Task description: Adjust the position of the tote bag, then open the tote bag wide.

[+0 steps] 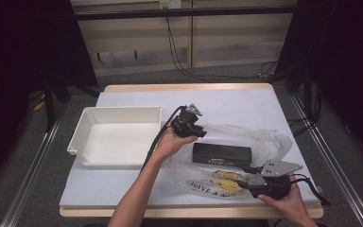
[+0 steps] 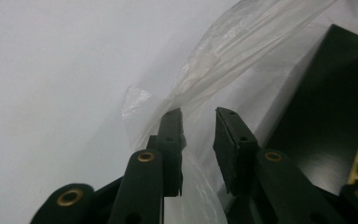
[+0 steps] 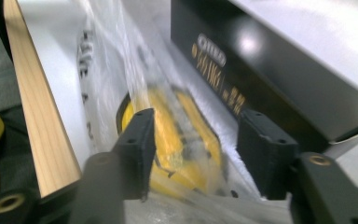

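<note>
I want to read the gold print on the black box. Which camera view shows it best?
The right gripper view: the black box is close there, gold print facing the camera. The high view shows the whole box, its print tiny. The left gripper view gives one plain dark side.

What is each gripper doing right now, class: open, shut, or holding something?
Left gripper: open, jaws apart beside the clear plastic bag, gripping nothing.
Right gripper: open, jaws apart over the bag's yellow print, gripping nothing.
</note>
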{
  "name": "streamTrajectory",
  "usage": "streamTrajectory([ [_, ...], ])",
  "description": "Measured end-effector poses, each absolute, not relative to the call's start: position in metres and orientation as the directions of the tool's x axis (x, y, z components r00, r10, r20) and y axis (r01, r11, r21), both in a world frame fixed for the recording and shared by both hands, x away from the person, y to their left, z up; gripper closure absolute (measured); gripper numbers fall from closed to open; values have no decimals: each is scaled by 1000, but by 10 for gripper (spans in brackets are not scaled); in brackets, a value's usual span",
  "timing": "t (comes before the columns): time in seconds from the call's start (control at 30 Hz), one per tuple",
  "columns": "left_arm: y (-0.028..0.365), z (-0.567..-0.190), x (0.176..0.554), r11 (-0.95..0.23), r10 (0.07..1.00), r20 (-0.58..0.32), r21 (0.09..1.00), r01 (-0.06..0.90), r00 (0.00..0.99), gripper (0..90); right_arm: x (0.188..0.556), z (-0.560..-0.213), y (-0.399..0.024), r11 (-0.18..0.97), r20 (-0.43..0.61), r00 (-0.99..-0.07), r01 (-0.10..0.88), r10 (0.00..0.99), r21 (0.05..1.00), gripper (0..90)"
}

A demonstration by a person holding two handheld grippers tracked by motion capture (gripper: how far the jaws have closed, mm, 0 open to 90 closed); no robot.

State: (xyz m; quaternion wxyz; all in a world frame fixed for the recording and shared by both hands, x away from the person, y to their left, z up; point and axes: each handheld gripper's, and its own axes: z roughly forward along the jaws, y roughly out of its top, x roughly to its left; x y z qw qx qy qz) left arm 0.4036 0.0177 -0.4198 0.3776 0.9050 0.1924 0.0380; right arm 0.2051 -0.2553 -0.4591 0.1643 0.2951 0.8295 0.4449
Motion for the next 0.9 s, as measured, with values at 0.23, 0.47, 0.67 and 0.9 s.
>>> streamTrajectory([
  [0.23,26,-405,384,-625,322,-52,738,254,945,688,190,-455,-269,299,54,-722,353,690,887,301],
  [0.47,26,-396,358,-669,175,-17,731,131,984,718,168,-454,-280,246,45,-670,334,741,910,177],
  [0.67,17,-404,353,-708,112,-30,699,101,993,737,165,-459,-281,255,48,-675,342,736,904,167],
  [0.9,11,-418,359,-753,91,-46,650,99,995,648,167,-460,-278,268,48,-683,349,729,898,161],
])
